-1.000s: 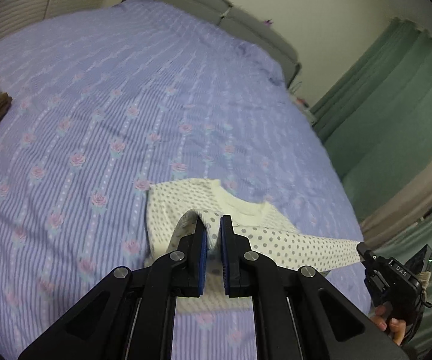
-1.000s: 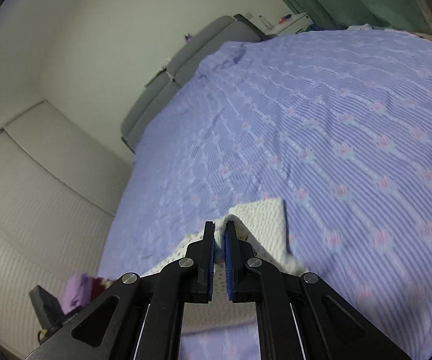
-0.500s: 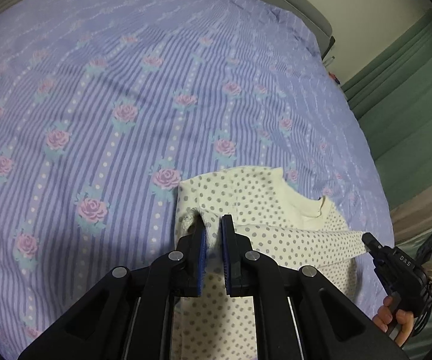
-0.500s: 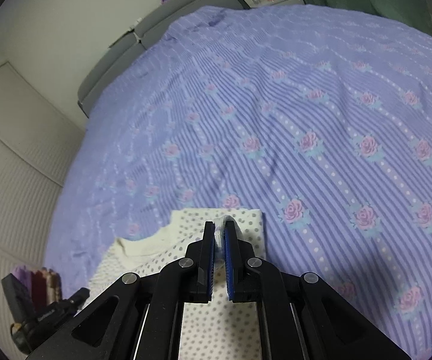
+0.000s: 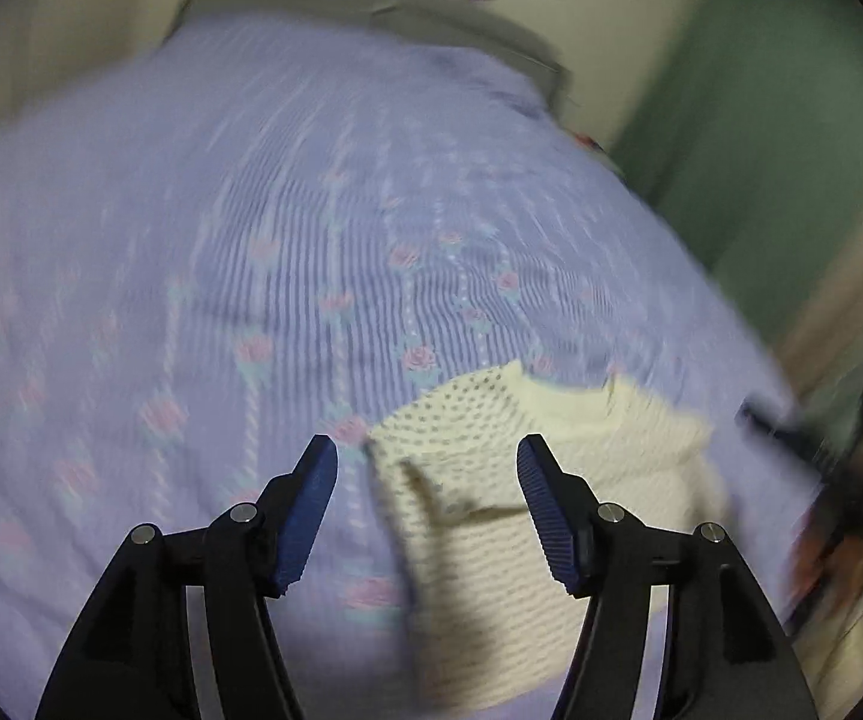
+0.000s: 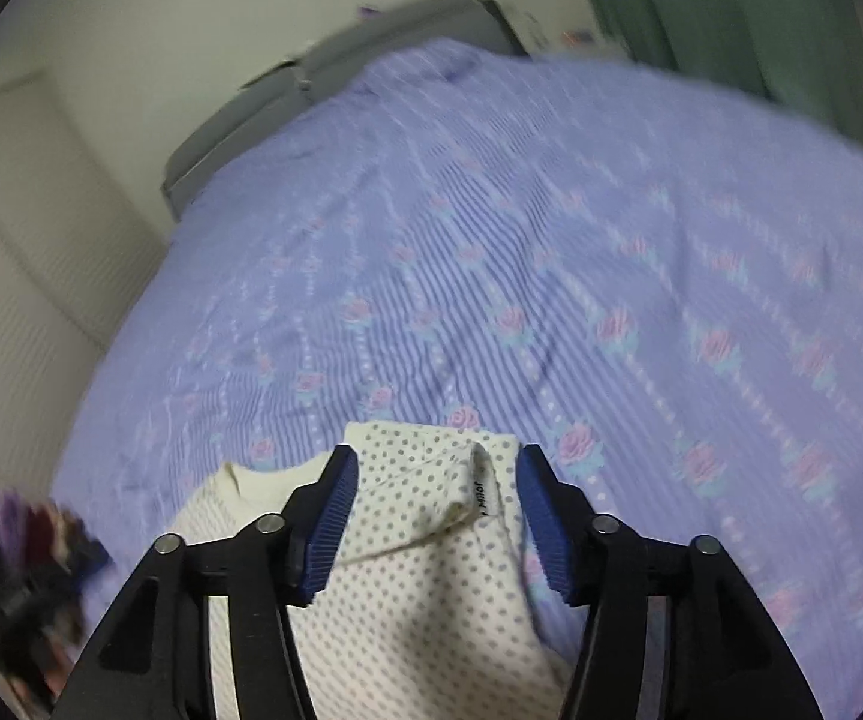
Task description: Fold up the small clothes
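Note:
A small cream shirt with grey dots (image 6: 431,564) lies on the purple floral bedspread (image 6: 551,252), its sleeves folded in over the body and a white label showing. My right gripper (image 6: 437,462) is open and empty just above the shirt's right shoulder. In the blurred left wrist view the same shirt (image 5: 521,480) lies below my left gripper (image 5: 428,456), which is open and empty over its left shoulder. The other gripper shows as a dark blur at the right edge (image 5: 851,480).
A grey headboard (image 6: 341,78) stands at the far end of the bed. Green curtains (image 6: 731,0) hang at the right. A pile of dark and purple clothes (image 6: 29,540) lies at the left edge. White wardrobe doors (image 6: 23,192) stand to the left.
Both grippers have opened and let go of the sleeves, which now lie folded on the shirt. Both have lifted and tilted up; the views are motion-blurred.

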